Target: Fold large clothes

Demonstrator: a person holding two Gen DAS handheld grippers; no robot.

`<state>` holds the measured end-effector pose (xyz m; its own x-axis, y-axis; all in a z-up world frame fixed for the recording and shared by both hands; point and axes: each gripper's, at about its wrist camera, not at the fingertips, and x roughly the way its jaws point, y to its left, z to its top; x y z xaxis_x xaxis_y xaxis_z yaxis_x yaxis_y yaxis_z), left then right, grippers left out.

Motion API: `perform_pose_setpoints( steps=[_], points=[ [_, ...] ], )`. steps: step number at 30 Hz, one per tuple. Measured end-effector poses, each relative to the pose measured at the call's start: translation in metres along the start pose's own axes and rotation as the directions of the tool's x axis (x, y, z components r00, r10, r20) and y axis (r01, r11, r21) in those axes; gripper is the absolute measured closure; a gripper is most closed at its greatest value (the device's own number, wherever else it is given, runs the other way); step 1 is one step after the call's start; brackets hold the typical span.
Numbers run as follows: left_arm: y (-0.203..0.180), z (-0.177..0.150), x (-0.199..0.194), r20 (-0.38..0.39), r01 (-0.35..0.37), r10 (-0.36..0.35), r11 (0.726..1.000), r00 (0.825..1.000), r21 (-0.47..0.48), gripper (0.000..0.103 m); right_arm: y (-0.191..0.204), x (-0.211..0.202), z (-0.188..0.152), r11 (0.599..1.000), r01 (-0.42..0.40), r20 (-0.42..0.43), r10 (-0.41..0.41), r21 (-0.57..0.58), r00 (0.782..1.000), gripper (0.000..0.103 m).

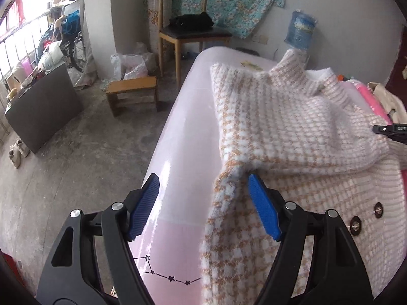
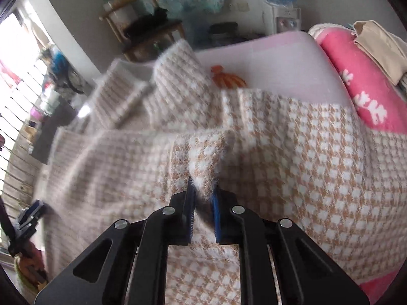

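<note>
A fuzzy white-and-tan houndstooth coat [image 1: 292, 127] lies spread on a pale pink table [image 1: 183, 127], one part folded over across its body, dark buttons [image 1: 355, 225] showing at the right. My left gripper [image 1: 203, 190] hangs open over the coat's left edge; a fold of that edge lies between its blue pads [image 1: 143, 203] and is not pinched. In the right wrist view my right gripper [image 2: 204, 185] is shut on a raised pinch of the coat [image 2: 305, 165]. Its black tip [image 1: 389, 129] shows at the coat's right side.
A wooden chair [image 1: 188, 25] with dark cloth, a low wooden stool [image 1: 132, 92] and a dark cabinet [image 1: 43, 109] stand left of the table. A pink blanket [image 2: 356, 76] with beige cloth [image 2: 379, 48] lies at the table's right. An orange object [image 2: 229, 78] lies beyond the coat.
</note>
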<state>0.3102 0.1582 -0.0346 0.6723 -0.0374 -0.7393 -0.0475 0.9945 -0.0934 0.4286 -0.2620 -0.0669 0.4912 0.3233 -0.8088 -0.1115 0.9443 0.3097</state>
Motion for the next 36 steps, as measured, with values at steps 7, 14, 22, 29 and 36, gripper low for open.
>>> perform_pose_setpoints(
  steps=[7, 14, 22, 29, 36],
  points=[
    [-0.016, 0.058, 0.014, 0.01, 0.052, -0.052, 0.999, 0.999, 0.002, 0.034, -0.017, 0.016, -0.007, 0.997, -0.019, -0.039, 0.022, 0.073, 0.999, 0.079],
    [-0.041, 0.094, 0.098, -0.109, -0.032, 0.039, 0.997, 0.993, 0.064, 0.077, -0.019, 0.009, -0.016, 1.0, 0.002, -0.045, -0.001, 0.024, 0.999, 0.083],
    [-0.023, 0.087, 0.092, -0.059, -0.073, 0.072, 0.997, 0.996, -0.009, 0.094, 0.001, 0.005, -0.002, 0.998, -0.049, 0.003, 0.049, -0.034, 0.999, 0.091],
    [-0.016, 0.084, 0.09, -0.069, -0.06, 0.058, 0.998, 0.996, -0.028, 0.089, 0.005, 0.013, -0.004, 0.997, 0.04, -0.039, -0.042, -0.061, 0.998, 0.091],
    [-0.043, 0.091, 0.036, 0.057, 0.031, -0.035, 0.998, 0.998, 0.063, 0.06, 0.032, -0.021, 0.004, 0.978, 0.146, 0.042, -0.141, -0.15, 0.989, 0.079]
  ],
)
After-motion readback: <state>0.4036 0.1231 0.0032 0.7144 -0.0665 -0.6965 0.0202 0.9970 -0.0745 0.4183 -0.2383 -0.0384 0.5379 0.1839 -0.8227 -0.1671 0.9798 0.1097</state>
